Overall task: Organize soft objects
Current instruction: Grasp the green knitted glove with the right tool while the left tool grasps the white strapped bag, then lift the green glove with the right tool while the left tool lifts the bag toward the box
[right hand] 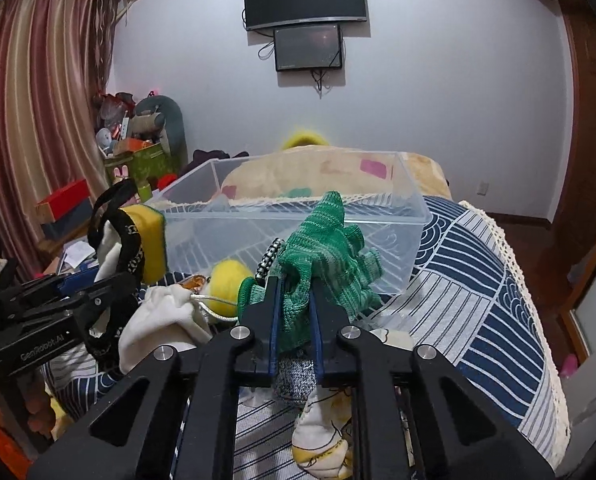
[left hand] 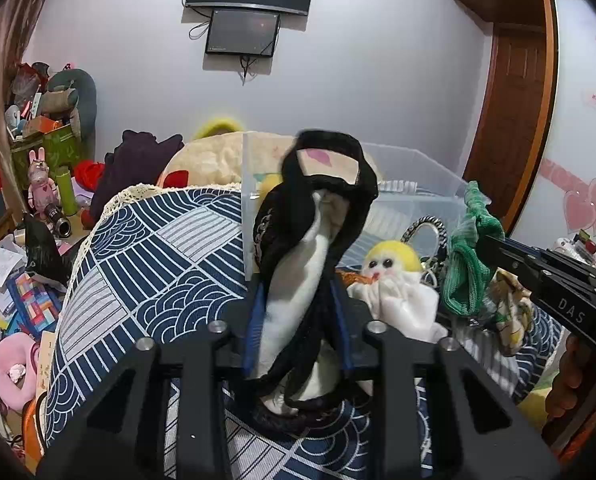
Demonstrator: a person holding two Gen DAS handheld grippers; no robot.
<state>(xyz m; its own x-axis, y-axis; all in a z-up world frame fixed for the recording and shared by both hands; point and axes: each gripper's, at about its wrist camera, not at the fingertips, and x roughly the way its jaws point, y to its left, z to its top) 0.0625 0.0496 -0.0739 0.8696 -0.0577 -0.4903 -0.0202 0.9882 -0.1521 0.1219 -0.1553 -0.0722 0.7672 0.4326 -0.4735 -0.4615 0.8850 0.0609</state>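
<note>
My left gripper (left hand: 299, 292) is shut on a black and white soft garment (left hand: 309, 240) and holds it up in front of the clear plastic bin (left hand: 417, 184). The garment also shows at the left of the right wrist view (right hand: 126, 248). My right gripper (right hand: 294, 288) is shut on a green knit glove (right hand: 325, 236) just in front of the bin (right hand: 409, 216); the glove also shows in the left wrist view (left hand: 469, 248). A white doll with a yellow head (left hand: 393, 280) lies on the bed between the grippers.
A blue and white patterned bedspread (right hand: 477, 280) covers the bed. A cream blanket (left hand: 210, 160) lies behind the bin. A yellow-patterned white sock (right hand: 321, 436) hangs below my right gripper. Cluttered boxes and toys (left hand: 46, 140) fill the left side of the room.
</note>
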